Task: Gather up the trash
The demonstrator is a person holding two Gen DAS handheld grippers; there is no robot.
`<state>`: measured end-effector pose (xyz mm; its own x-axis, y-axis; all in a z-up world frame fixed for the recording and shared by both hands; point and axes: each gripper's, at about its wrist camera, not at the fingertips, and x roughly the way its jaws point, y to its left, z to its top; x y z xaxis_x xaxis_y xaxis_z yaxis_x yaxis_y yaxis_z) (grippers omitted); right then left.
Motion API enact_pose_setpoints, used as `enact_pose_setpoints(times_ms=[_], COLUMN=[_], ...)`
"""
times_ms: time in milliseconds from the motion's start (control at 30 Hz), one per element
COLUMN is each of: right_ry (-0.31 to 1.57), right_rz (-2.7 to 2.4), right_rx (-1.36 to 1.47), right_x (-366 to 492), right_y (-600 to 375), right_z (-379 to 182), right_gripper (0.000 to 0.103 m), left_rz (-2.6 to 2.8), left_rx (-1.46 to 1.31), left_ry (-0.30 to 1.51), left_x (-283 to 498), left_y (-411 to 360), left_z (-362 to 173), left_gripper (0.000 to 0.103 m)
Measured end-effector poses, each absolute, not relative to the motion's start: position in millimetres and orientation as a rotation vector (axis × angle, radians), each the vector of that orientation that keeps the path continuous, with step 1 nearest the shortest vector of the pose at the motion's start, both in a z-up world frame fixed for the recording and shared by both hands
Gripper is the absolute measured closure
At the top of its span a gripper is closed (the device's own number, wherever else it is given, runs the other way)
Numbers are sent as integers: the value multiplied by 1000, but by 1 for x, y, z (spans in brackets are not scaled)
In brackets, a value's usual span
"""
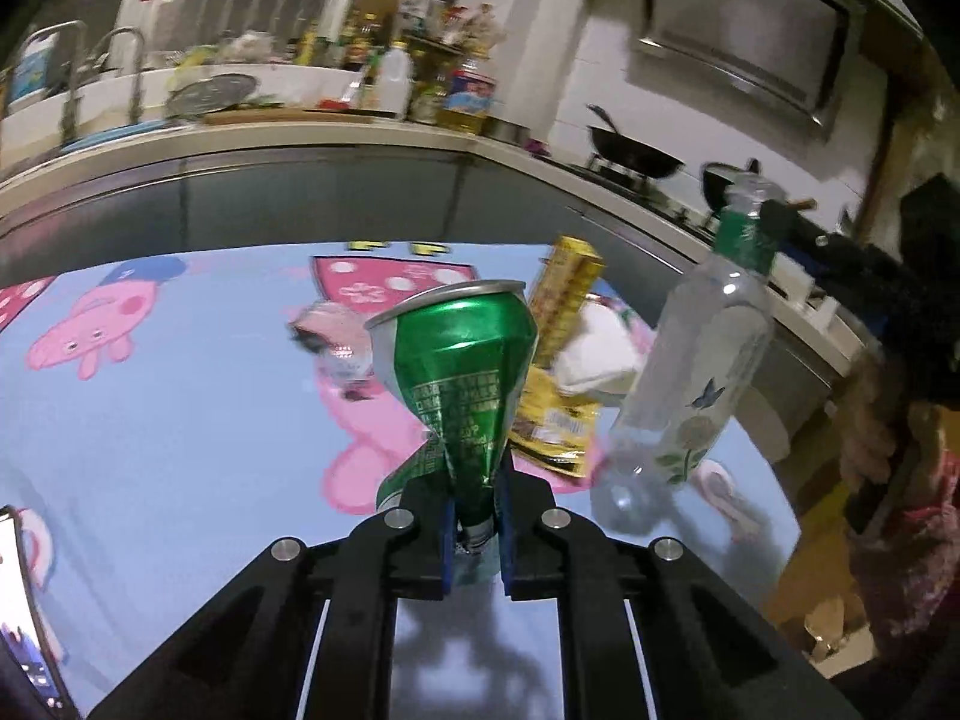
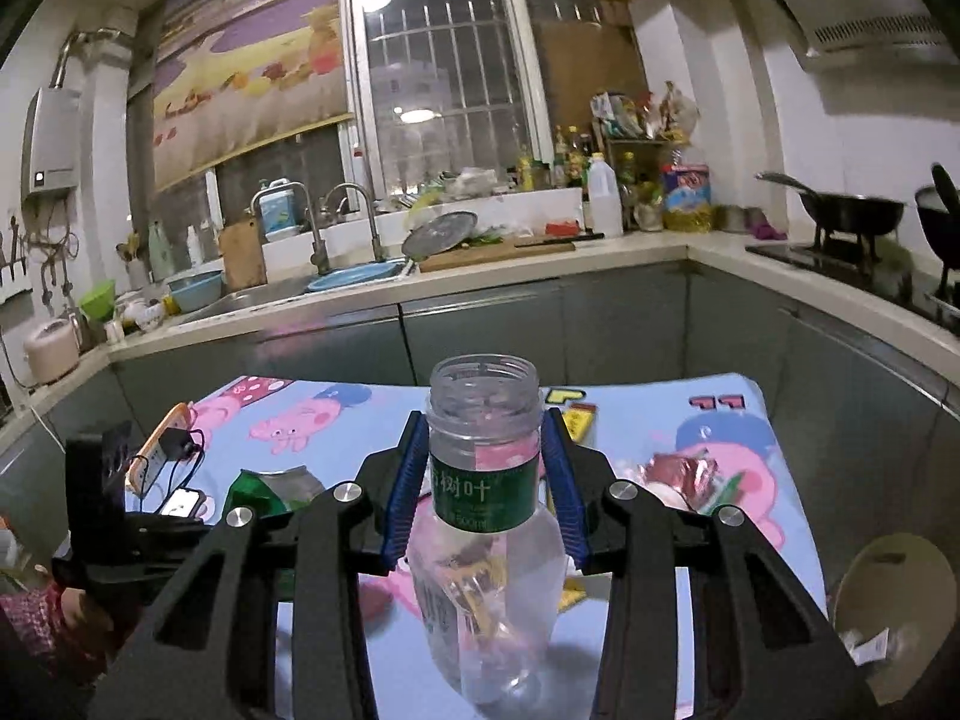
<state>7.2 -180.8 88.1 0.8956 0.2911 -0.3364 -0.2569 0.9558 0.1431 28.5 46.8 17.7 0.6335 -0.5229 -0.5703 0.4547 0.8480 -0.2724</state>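
My left gripper (image 1: 474, 510) is shut on a crushed green can (image 1: 462, 372), held above the table with the Peppa Pig cloth (image 1: 180, 420); the can also shows in the right wrist view (image 2: 270, 489). My right gripper (image 2: 483, 480) is shut on the neck of a clear plastic bottle (image 2: 483, 540) with a green label and no cap; it also shows in the left wrist view (image 1: 696, 360), lifted off the table. A yellow wrapper (image 1: 561, 360), white crumpled paper (image 1: 594, 354) and a crumpled foil wrapper (image 1: 336, 342) lie on the cloth.
A round bin (image 2: 894, 606) with trash inside stands right of the table. A phone and charger (image 2: 162, 456) lie at the table's left edge. A kitchen counter (image 2: 540, 264) with sink, bottles and woks runs behind. Red foil wrapper (image 2: 678, 474) lies on the cloth.
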Motion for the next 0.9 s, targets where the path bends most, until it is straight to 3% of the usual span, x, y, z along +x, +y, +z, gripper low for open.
enact_pose_setpoints(times_ms=[100,133,167,500,600,700,900], right_ry=[366,370,379,561,627,685,775], right_rz=[268,264,265,255,276,282,335], right_rx=[88,86,89,150,234,301,175], right_x=[-1,-2,-2,30,40,47,59], right_y=[-198,-201,-206,-241,-252,-263,-241], right_z=[84,82,79,23,5,-6,-12], right_gripper=[71,98,102,102,94,40,37], left_rz=[-607,-623,-635,-740,-749,-759,-761], left_rx=[-84,-67,-56,25,29,33,4], left_ry=[702,711,717,772,784,790,811], left_x=[27,28,28,39,44,46,47], left_y=[27,16,8,-65,-74,-75,-62], left_z=[18,18,17,2,0,-2,-10], left_gripper=[92,92,92,92,92,92,92])
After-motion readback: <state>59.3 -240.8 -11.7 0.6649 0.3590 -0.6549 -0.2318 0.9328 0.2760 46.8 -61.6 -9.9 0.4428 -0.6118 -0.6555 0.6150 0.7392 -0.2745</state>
